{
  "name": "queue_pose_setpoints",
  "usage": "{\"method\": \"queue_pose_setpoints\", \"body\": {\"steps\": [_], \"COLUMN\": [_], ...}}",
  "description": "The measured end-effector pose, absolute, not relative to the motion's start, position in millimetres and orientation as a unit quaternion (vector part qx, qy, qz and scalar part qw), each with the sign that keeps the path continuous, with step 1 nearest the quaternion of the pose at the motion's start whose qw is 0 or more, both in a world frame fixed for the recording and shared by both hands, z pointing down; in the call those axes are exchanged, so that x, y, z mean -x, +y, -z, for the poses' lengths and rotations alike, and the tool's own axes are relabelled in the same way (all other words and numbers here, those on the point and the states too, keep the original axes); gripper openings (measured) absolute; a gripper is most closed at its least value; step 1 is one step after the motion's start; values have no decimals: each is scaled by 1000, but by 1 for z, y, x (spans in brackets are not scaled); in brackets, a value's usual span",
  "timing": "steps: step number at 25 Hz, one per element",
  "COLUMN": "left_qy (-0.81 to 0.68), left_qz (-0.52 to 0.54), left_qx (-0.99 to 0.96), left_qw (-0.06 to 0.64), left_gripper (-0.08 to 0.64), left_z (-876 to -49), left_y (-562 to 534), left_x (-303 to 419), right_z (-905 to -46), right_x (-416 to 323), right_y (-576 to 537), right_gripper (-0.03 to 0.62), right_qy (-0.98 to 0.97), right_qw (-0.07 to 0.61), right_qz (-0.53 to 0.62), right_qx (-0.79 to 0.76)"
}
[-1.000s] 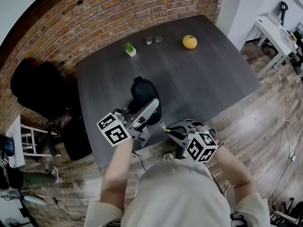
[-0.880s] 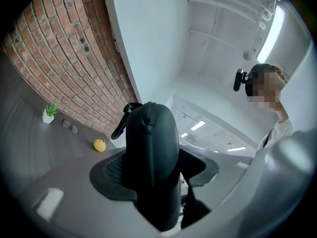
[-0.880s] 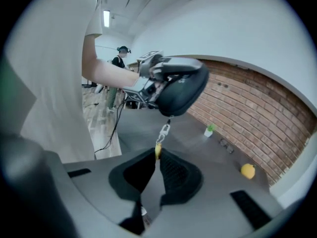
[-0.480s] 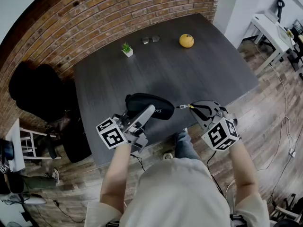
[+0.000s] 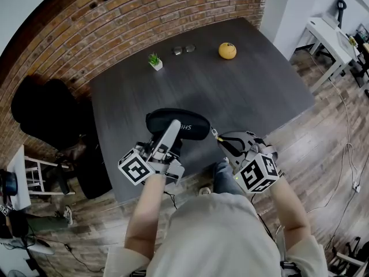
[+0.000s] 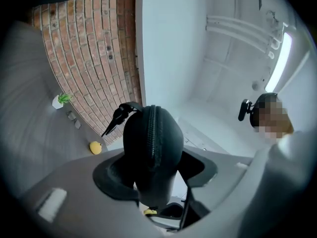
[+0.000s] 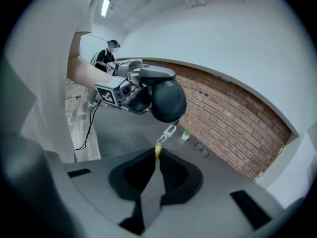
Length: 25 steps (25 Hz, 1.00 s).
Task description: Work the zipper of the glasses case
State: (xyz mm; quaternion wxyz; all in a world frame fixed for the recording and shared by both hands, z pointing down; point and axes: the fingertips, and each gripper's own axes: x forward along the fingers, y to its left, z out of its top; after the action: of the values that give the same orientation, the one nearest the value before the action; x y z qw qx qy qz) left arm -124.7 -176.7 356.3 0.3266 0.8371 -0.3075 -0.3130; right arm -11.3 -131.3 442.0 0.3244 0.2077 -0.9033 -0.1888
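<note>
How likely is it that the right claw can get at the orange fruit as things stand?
Probably not: the right claw is shut on the zipper pull of the glasses case, and the fruit sits far across the table.

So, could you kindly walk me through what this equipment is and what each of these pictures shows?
There is no robot here. A person holds a hand-held gripper in each hand, each with two fingers and a cube of square markers. The head view comes from a camera on the person's head, looking steeply down. The left gripper view and right gripper view come from cameras riding on the grippers, looking along their fingers.

The left gripper clamps a black glasses case, held up above the dark table. Its fingers have just been closing a little further on the case. The right gripper is shut on the yellow zipper pull at the case's end.

At the table's far side stand a small potted plant, an orange fruit and what looks like a pair of glasses.
</note>
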Motion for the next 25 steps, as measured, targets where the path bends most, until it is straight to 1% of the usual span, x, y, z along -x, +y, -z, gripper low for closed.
{"method": "queue_pose_setpoints", "body": {"steps": [3,7,11,17,25], "left_qy": [-305,-326,-302,-300,-305], "left_qz": [336,331,365,385,395], "left_qx": [-827,-823,-815,-803,-797], "left_qw": [332,326,335,342,341], "left_gripper": [242,239,236,236,232], "left_z": [-352,-354,-344,-341,-339], "left_y": [-179,-184,-189,-194,-196], "left_x": [127,134,127,129,129], "right_z": [-442,-438,-436,-436,-436], "right_x": [15,11,16,31,40], "right_y": [-130,-131,-129,-117,-110], "right_gripper": [34,34,34,34,34], "right_qy": [-904,-906,-911,-920,-912], "right_qw": [319,315,305,285,298], "right_qz": [187,177,166,148,174], "right_qx": [-214,-221,-222,-223,-221]}}
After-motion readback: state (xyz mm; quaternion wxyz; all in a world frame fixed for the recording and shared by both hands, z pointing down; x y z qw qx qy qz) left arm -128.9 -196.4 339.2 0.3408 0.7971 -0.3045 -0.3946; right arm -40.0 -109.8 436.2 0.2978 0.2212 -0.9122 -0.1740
